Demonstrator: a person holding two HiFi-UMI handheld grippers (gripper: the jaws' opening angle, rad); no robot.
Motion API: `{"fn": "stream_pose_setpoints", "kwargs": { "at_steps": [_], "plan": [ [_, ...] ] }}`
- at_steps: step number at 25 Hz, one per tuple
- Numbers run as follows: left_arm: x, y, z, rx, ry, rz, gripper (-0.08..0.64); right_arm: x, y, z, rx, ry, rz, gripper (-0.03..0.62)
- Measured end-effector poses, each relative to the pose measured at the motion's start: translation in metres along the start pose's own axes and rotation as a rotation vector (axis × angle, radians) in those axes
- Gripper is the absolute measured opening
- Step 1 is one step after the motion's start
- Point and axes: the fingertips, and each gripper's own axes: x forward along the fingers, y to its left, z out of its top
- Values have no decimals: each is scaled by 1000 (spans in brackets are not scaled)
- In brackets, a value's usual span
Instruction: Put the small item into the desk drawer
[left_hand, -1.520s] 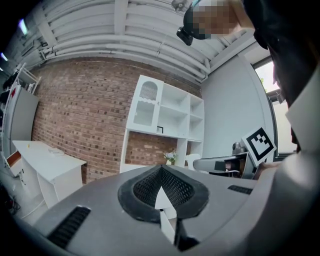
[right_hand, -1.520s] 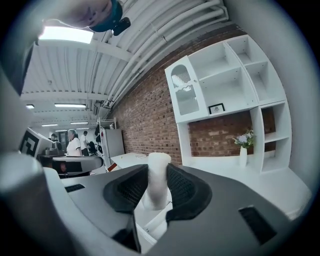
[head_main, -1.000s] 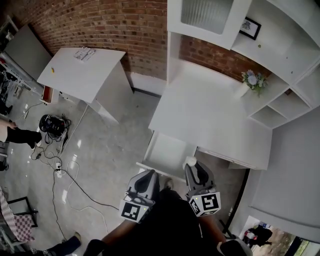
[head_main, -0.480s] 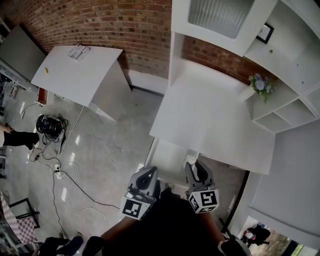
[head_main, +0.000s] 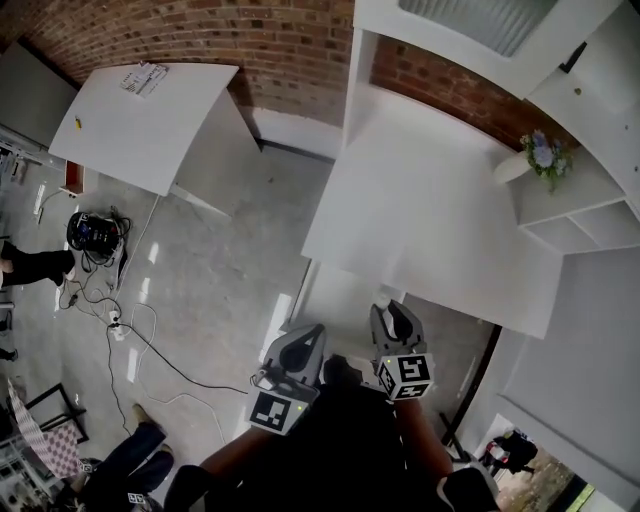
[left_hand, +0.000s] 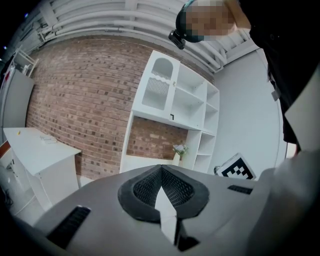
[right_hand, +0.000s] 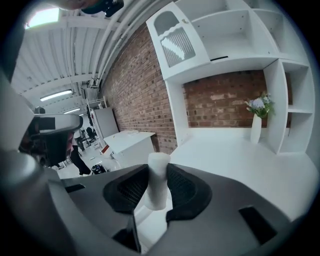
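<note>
Both grippers sit closer to the desk front than a second ago, and the head view has swung so less of the shelving shows. Right gripper (head_main: 390, 318) is clamped on the small item (head_main: 381, 300), a white cylinder, just over the open drawer (head_main: 325, 295). Only the right gripper view shows both pads pressing its sides (right_hand: 158, 175), standing upright. Left gripper (head_main: 303, 340) is beside it. Its own view shows the pads (left_hand: 150, 185) closed together with nothing between them. Head view alone shows the cables (head_main: 95, 235) on the floor and the second white table (head_main: 140, 120). The flower vase (right_hand: 257, 120) stands at the back of the desk (head_main: 420, 220).
</note>
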Motion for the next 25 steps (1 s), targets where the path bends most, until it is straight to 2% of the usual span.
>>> {"fn": "stream_pose_setpoints", "kwargs": {
  "at_steps": [11, 17, 25],
  "plan": [
    [19, 24, -39, -40, 85, 10, 25, 59, -6, -81, 23, 192, 44, 135],
    [29, 29, -54, -59, 114, 2, 25, 83, -10, -124, 54, 331, 60, 135],
    [36, 36, -68, -71, 139, -12, 25, 119, -31, -191, 132, 381, 24, 135]
  ]
}}
